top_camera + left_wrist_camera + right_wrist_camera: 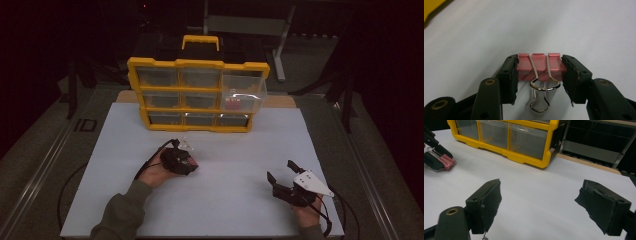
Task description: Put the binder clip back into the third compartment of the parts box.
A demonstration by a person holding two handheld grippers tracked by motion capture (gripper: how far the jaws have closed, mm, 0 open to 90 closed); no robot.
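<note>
In the high view, the left gripper point(187, 162) is sitting left of centre in the lower half of the frame, over the white table point(230, 145), with the person's left hand point(155, 172) wrapped around its body. Its jaws are clamping a pink binder clip point(191, 162) by its two ends. In the left gripper view the binder clip point(539, 67) is lying in the middle of the frame, squeezed between the two black pads, its silver wire handles point(541, 93) hanging toward the bottom edge, and bare white table is showing behind it. In the right gripper view the same clip point(447, 161) is showing at the far left edge, pinched by the left gripper point(439, 157).

The right gripper point(281, 176) is resting at the lower right of the high view, held by the right hand point(307, 212), with a grey three-cornered plate point(312, 182) on top. Its jaws are standing wide apart with nothing between them; in the right gripper view they are framing a bare stretch of table point(536, 202).

A yellow drawer organizer point(197, 95) is standing upright at the upper centre of the high view, near the table's far edge, with clear drawers in three rows. The right-hand drawer of the middle row point(243, 100) is sticking out toward the person, and something pink point(232, 104) is lying inside it. The organizer point(506, 140) is running across the top of the right gripper view. Open white table is lying between the clip and the organizer, and nothing is standing in that gap. The two grippers are well apart from each other.
</note>
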